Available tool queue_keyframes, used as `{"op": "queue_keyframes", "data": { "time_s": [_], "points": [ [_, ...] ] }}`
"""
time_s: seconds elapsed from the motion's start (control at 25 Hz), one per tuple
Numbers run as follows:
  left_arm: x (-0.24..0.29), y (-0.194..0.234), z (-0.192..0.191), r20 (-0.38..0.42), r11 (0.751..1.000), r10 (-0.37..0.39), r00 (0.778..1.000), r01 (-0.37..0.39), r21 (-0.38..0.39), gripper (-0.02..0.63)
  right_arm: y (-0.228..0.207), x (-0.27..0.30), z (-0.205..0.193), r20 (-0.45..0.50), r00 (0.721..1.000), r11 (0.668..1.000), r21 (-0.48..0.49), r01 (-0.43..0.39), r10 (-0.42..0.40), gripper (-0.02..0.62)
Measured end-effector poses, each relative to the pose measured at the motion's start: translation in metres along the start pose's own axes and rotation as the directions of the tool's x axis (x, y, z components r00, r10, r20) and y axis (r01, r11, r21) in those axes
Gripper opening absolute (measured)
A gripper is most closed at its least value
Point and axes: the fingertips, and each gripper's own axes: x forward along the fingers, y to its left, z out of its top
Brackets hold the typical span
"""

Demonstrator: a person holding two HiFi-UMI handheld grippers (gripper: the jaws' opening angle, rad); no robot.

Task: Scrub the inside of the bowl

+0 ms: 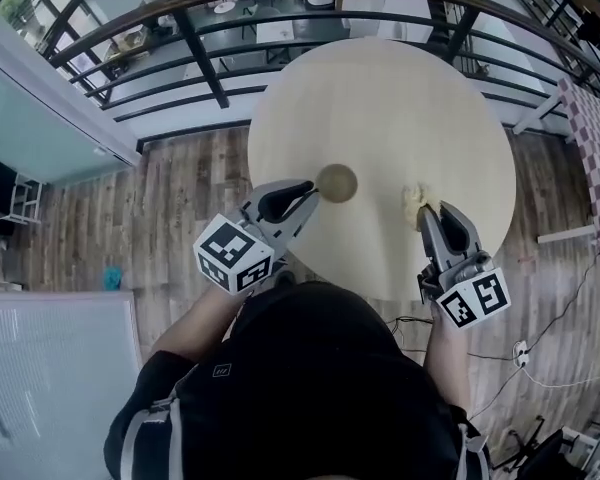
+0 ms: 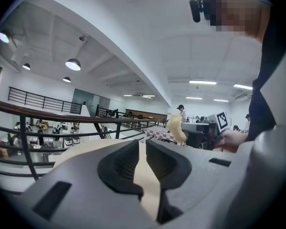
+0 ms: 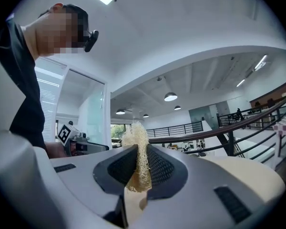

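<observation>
Left gripper (image 1: 310, 193): jaws a narrow slit apart, nothing between them.
Right gripper (image 1: 425, 213): clamped on pale fibrous scrubber (image 1: 413, 202).
Bowl (image 1: 337, 183): on round table (image 1: 400, 98), just beyond left gripper's tip in the head view.

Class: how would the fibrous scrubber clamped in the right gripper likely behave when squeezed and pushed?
The scrubber probably squashes easily: the right gripper pinches it thin between its jaws. Its open, stringy weave suggests it is light. The free top stands upright, so likely springy, not limp.
</observation>
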Motion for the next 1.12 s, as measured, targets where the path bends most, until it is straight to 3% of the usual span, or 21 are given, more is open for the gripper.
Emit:
{"op": "queue_keyframes", "data": {
  "time_s": [0.2, 0.4, 1.12],
  "points": [
    [-0.023, -0.002, 0.026, 0.046, 1.000, -0.017, 0.999, 0.017, 0.021, 0.051, 0.029, 0.003, 0.021, 0.074, 0.997, 1.000, -0.009, 0.006, -0.005, 0.063],
    [-0.031, -0.003, 0.035, 0.069, 0.998, -0.028, 0.997, 0.025, 0.053, 0.051, 0.048, 0.006, 0.028, 0.085, 0.996, 0.999, -0.033, 0.003, 0.000, 0.063],
    [-0.024, 0.006, 0.034, 0.078, 0.999, -0.044, 0.996, 0.042, 0.024, 0.050, 0.042, 0.011, 0.036, 0.082, 0.996, 0.998, -0.057, 0.025, -0.021, 0.063]
  ]
}}
